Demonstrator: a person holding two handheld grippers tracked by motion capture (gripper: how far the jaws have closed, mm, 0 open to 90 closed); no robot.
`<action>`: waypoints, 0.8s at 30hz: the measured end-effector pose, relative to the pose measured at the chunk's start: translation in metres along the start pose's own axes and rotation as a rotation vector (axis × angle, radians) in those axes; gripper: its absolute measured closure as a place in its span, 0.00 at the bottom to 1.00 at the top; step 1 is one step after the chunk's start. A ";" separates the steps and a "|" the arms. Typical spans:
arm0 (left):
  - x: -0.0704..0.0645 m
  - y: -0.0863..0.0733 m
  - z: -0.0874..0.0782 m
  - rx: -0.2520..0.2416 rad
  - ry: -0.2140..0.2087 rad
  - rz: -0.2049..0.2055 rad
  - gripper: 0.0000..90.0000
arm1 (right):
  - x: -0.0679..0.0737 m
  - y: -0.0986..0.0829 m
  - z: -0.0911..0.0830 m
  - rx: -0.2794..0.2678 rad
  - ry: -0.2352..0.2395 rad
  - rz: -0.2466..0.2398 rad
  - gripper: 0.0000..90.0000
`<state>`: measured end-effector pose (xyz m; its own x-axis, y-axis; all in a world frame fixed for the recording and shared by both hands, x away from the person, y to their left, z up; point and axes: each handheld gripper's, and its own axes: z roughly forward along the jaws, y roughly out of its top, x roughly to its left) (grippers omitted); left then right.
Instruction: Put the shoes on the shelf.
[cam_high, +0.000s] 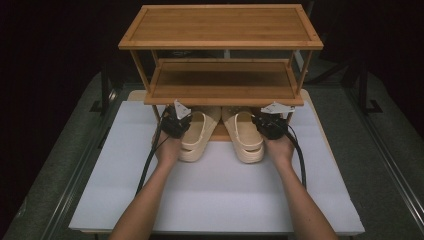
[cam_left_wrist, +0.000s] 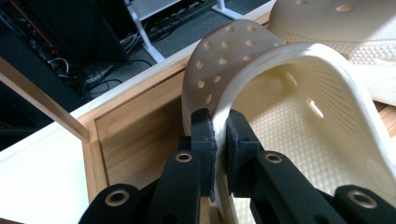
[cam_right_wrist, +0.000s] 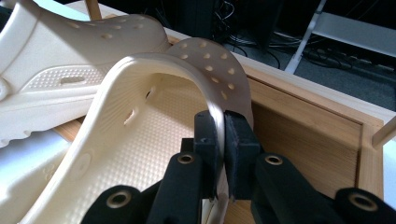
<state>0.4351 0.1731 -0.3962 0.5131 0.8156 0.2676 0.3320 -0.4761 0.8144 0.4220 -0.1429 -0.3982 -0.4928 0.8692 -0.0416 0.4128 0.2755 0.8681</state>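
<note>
On the white bench (cam_high: 215, 200), two cream foam clogs lie side by side, heels poking out from under the bamboo rack (cam_high: 222, 65). The left claw (cam_left_wrist: 219, 140) pinches the left clog (cam_left_wrist: 299, 116) by its outer rim, jaws nearly together; the right claw (cam_right_wrist: 222, 140) likewise clamps the right clog (cam_right_wrist: 140, 121). Pebbled insoles, perforated uppers. Toes lie hidden beneath the rack's lower shelf (cam_high: 222, 82). The rack's base tray (cam_right_wrist: 303, 135) is smooth bamboo, raised-edged.
</note>
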 end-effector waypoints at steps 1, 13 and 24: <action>0.000 0.000 0.000 0.005 -0.002 0.004 0.92 | 0.000 0.000 0.000 -0.001 0.002 0.001 0.93; 0.012 0.002 -0.016 -0.011 -0.116 -0.059 0.63 | -0.001 -0.001 -0.004 0.018 0.056 0.030 0.73; 0.028 -0.009 -0.064 -0.013 -0.301 -0.106 0.28 | -0.003 -0.006 -0.043 0.042 0.134 0.077 0.38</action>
<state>0.3960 0.2208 -0.3633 0.6882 0.7253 0.0181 0.3869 -0.3880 0.8365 0.3883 -0.1651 -0.3820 -0.5551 0.8266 0.0929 0.4837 0.2299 0.8445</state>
